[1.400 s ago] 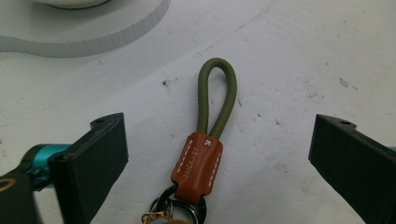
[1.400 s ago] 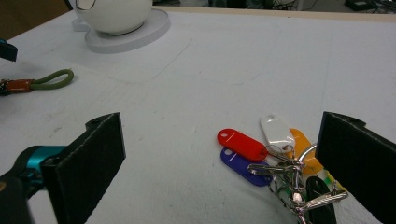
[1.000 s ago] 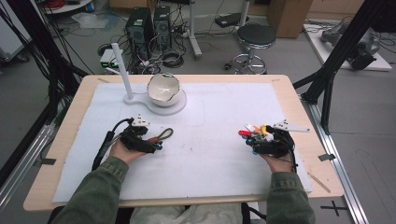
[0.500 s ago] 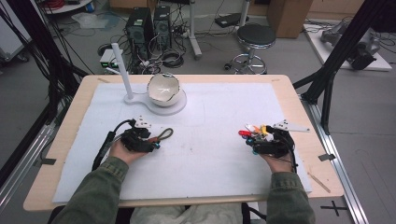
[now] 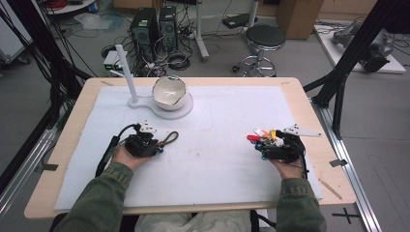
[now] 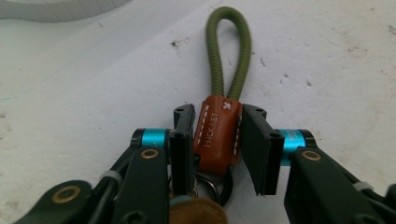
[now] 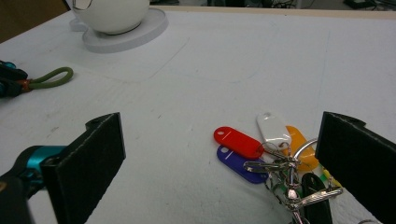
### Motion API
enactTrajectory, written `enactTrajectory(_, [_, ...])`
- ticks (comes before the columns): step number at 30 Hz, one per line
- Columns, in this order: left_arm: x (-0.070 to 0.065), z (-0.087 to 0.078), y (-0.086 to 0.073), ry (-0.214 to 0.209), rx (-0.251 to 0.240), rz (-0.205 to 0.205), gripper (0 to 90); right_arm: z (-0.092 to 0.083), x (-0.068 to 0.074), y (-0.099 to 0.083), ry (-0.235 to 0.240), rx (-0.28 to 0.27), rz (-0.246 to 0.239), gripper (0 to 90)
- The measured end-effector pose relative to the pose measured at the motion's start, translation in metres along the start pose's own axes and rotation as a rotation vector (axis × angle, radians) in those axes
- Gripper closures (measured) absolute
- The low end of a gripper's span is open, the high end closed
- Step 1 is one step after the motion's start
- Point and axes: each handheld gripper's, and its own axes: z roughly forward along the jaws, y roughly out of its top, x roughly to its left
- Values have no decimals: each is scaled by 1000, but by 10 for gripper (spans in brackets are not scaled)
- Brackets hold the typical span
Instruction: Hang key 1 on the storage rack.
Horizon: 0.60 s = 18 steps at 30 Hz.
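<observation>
At lower left, the left gripper (image 5: 153,142) has its fingers clamped on the olive cord loop with brown leather tab (image 6: 219,126); at lower right, the right gripper (image 5: 269,146) has its fingers apart around the bunch of coloured plastic key tags (image 7: 261,144), ungrasped.

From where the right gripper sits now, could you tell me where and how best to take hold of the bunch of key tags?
Grip the metal ring cluster where the key tags join, coming straight down from above with the open right gripper. The tags lie flat and fanned on the mat, giving little edge; the rings stand proud.
</observation>
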Motion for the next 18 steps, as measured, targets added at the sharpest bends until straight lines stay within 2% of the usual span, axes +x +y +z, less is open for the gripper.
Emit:
enactTrajectory(1, [2, -1, 0, -12, 2, -11, 682, 0, 0, 0, 0, 1, 5, 8])
enactTrajectory(4, [2, -1, 0, -12, 1, -10, 694, 0, 0, 0, 0, 1, 5, 8])
enactTrajectory(11, [2, -3, 1, 5, 3, 2, 715, 0, 0, 0, 2, 0, 7, 8])
enactTrajectory(18, [5, -11, 1, -7, -27, -25, 718, 0, 0, 0, 1, -2, 7, 8])
